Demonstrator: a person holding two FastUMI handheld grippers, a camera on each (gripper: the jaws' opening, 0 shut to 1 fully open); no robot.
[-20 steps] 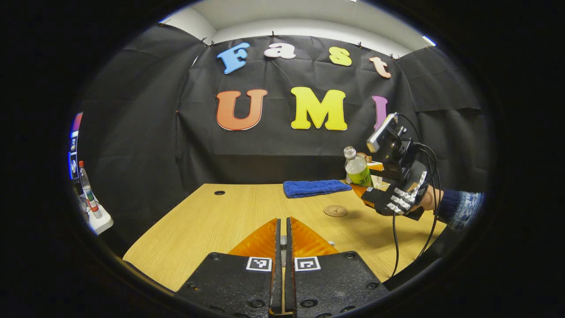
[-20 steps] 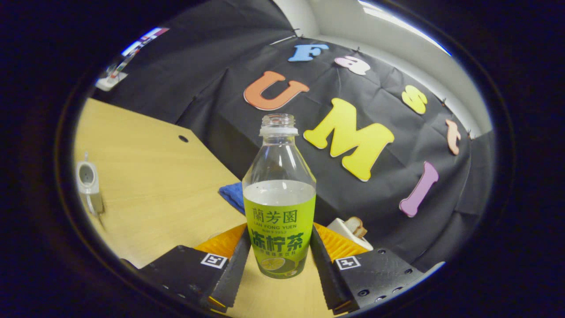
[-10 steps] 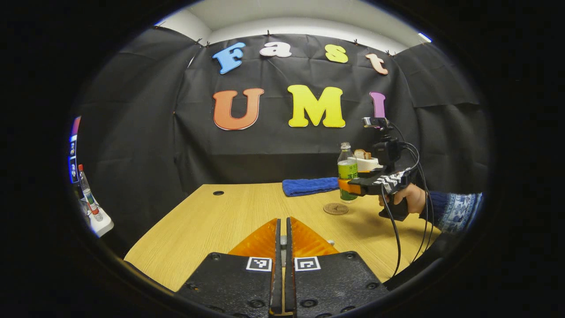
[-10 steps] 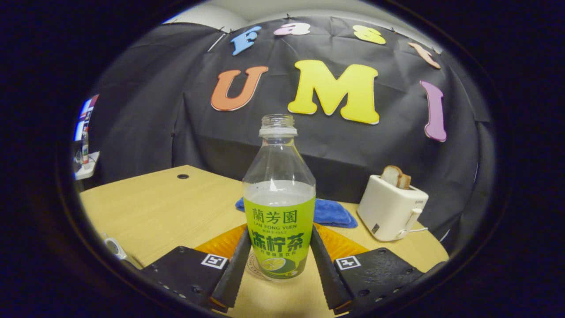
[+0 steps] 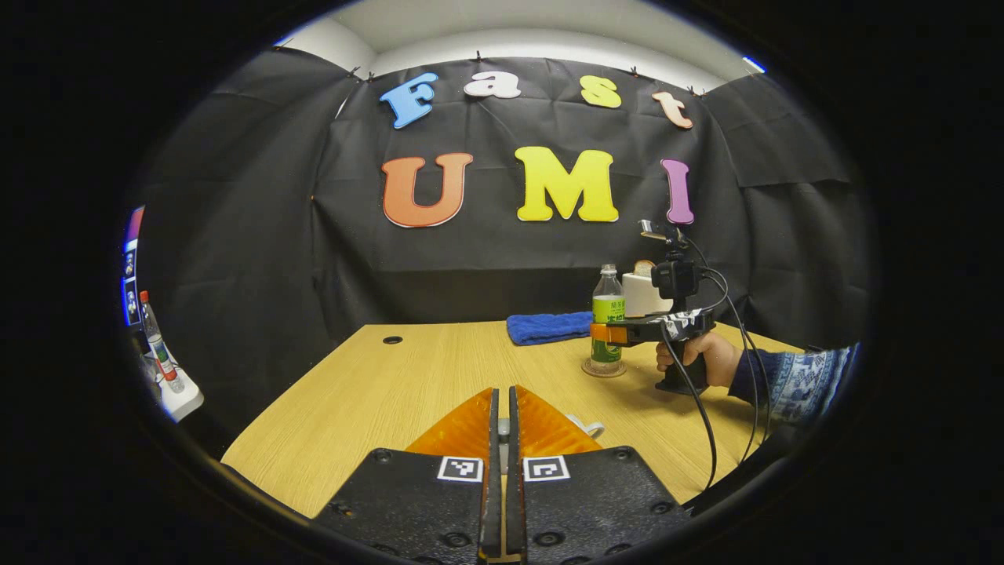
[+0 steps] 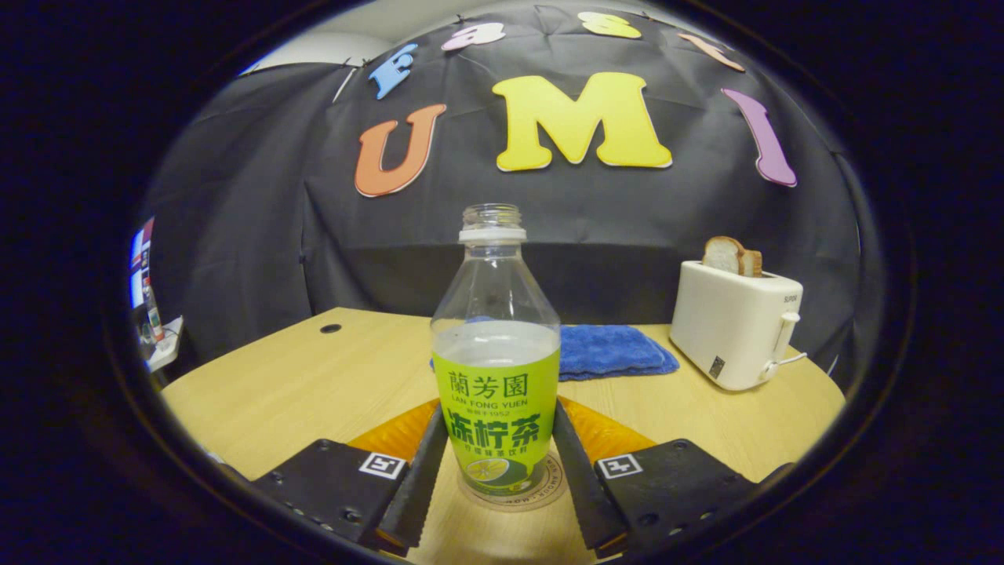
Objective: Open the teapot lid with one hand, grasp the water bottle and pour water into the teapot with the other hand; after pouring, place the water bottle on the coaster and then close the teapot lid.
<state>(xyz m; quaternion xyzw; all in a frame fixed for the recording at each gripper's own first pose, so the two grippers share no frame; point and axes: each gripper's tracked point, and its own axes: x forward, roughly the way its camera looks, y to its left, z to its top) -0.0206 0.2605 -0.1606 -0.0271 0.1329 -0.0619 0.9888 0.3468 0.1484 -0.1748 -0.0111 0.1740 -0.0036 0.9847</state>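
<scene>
Table (image 6: 314, 377): light wood top; it carries the toaster, the cloth, the coaster and the bottle.
Toaster (image 6: 737, 326): white, at the far right of the table in the right gripper view; slices of bread (image 6: 731, 255) stand in its slot and stick out at the top.
Blue cloth (image 6: 608, 351): folded, it lies flat behind the bottle, between bottle and toaster.
Water bottle (image 6: 496, 353): clear plastic with a green label, no cap on the neck, upright. The liquid inside reaches just above the label and its surface is level. In the left gripper view the bottle (image 5: 607, 314) stands on the right part of the table.
Coaster (image 6: 549, 488): round, its edge shows under the bottle base, so the bottle rests on it.
Right gripper (image 6: 492, 459): its two fingers press on the label from both sides, a firm pinch on the water bottle. The left gripper view shows it (image 5: 605, 333) from the side, level, held by a hand (image 5: 694, 353) in a patterned sleeve.
Left gripper (image 5: 502, 439): fingers pressed together with only a thin slit between them; something small and pale sits in the slit, I cannot tell what it is.
Teapot: I cannot say where it is.
Change: one second ago the bottle was tilted in the air, the coaster lay bare; half a second ago it was upright but not yet set down on the coaster. The left gripper has hardly moved.
</scene>
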